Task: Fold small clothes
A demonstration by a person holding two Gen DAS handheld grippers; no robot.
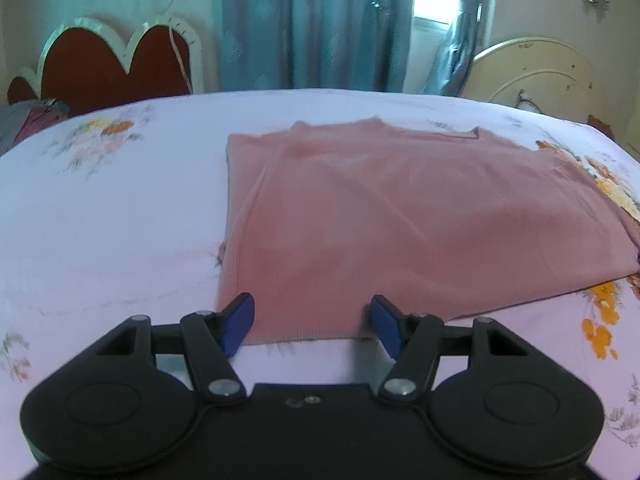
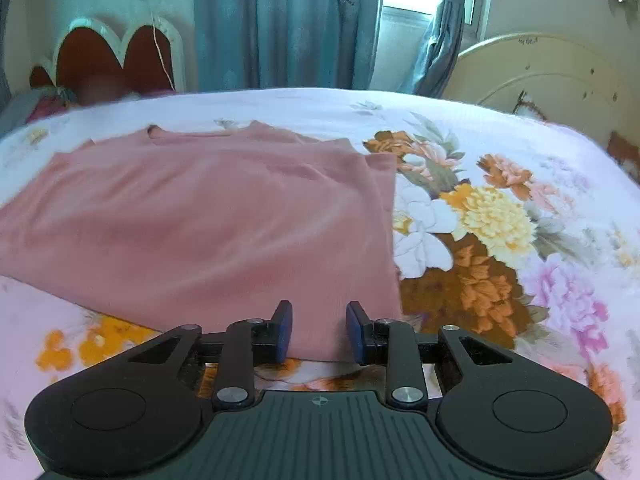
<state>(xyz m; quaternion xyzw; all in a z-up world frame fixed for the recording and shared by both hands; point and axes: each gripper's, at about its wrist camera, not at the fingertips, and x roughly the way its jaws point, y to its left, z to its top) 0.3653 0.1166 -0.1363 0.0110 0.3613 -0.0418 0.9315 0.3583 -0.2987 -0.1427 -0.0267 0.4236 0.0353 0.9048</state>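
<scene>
A pink knit top (image 1: 400, 216) lies flat on the bed, its sides folded in, neck towards the far side. It also shows in the right wrist view (image 2: 208, 220). My left gripper (image 1: 312, 326) is open, its blue pads on either side of the near hem at the garment's left corner. My right gripper (image 2: 319, 332) is open a little less wide, its pads on either side of the near hem at the garment's right corner. The hem lies between the pads of both grippers, and neither has closed on it.
The bed has a pale pink floral sheet (image 2: 500, 240) (image 1: 100, 220). A red heart-shaped headboard (image 1: 116, 64) is at the far left, a cream footboard (image 2: 552, 76) at the far right, teal curtains (image 1: 312, 24) behind. Bundled clothes (image 1: 28, 120) lie at the far left edge.
</scene>
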